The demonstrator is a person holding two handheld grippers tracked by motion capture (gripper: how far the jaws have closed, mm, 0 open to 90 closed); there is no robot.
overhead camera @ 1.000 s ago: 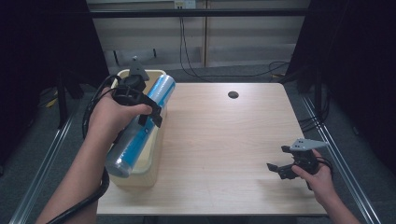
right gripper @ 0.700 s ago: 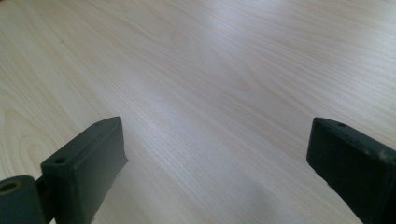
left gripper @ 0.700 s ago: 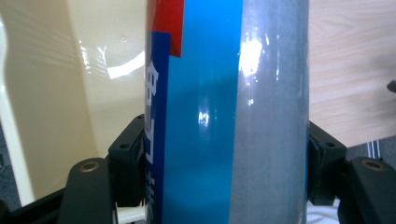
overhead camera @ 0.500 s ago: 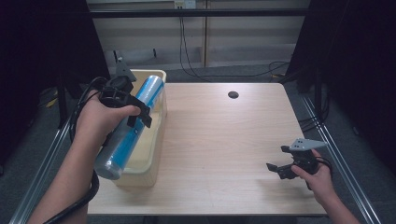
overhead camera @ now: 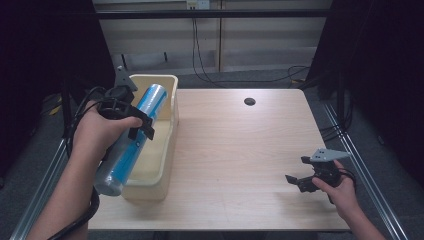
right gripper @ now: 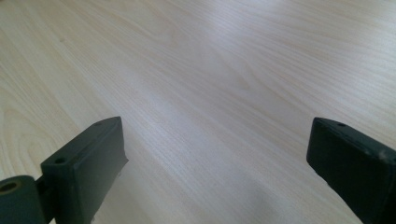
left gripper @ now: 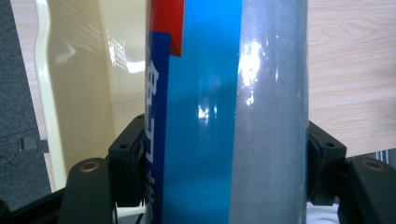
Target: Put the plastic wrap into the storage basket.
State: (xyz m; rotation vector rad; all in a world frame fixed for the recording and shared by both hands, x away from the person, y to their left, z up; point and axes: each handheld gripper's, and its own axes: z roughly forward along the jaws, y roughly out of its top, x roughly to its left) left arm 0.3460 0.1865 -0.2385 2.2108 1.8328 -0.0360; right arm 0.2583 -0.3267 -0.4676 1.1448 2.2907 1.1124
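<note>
Blue-and-silver glossy cylindrical tube [overhead camera: 131,138] clamped mid-length in left gripper [overhead camera: 136,124], jaws pressing both sides (seen close in left gripper view [left gripper: 224,116]). Tube held above cream rectangular plastic bin [overhead camera: 168,125], long axis from 1 o'clock down to 7 o'clock, near end overhanging bin edge. Right gripper [overhead camera: 304,178] well apart at 4 o'clock, jaws spread, empty, over pale wooden table [overhead camera: 240,150].

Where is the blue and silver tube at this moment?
In the high view the blue and silver tube is at the table's left side, clamped in the left tongs and slanting over the cream bin, its lower end overhanging the bin's near-left corner.
</note>
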